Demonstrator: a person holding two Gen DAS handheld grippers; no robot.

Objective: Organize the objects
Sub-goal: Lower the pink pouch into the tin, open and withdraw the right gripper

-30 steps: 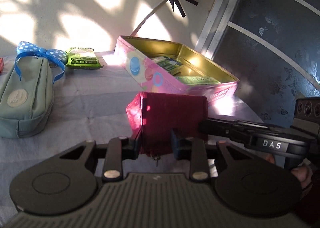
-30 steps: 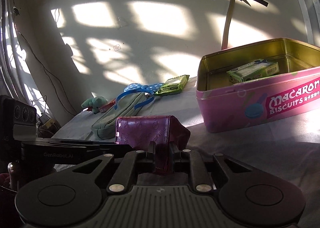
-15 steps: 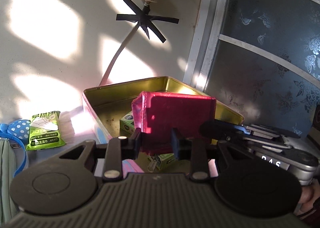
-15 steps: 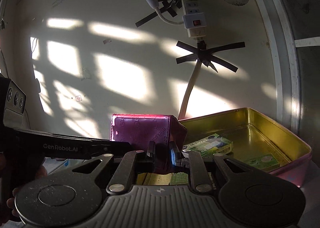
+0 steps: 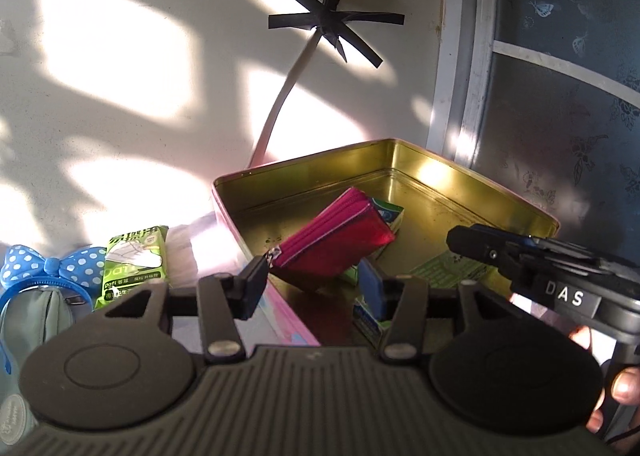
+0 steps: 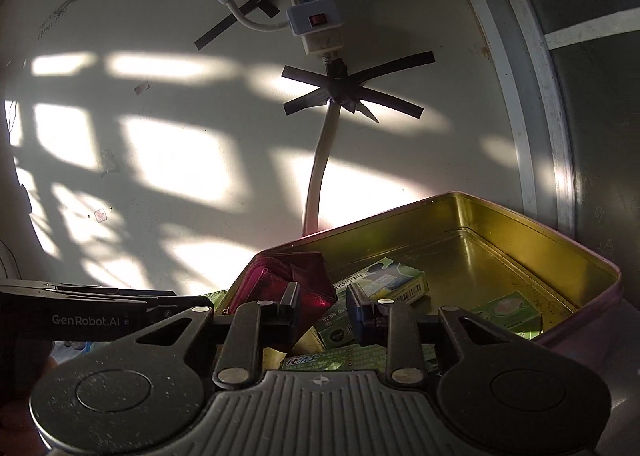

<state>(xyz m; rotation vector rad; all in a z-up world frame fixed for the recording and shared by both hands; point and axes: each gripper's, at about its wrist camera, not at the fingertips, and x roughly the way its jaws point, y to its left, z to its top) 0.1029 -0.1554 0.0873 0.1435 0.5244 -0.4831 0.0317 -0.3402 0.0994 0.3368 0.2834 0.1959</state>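
Note:
A magenta zip pouch [image 5: 336, 242] lies tilted inside the open pink biscuit tin [image 5: 304, 168], resting on green boxes [image 5: 386, 212]. My left gripper [image 5: 314, 290] is open just in front of the pouch, its jaws apart and empty. In the right wrist view the pouch [image 6: 288, 278] sits at the tin's left end [image 6: 520, 220], beside green boxes [image 6: 380, 284]. My right gripper [image 6: 322, 310] is open over the tin's near side, its left fingertip in front of the pouch.
A green tissue pack [image 5: 134, 256], a blue polka-dot bow [image 5: 44, 266] and a grey-green pencil case [image 5: 36, 316] lie left of the tin. A taped cable [image 5: 280, 96] and power strip [image 6: 314, 12] hang on the wall behind. A window frame [image 5: 472, 56] stands right.
Both grippers carried the pouch up over the tin, then opened. The pouch dropped from their grasp and now lies tilted inside the tin.

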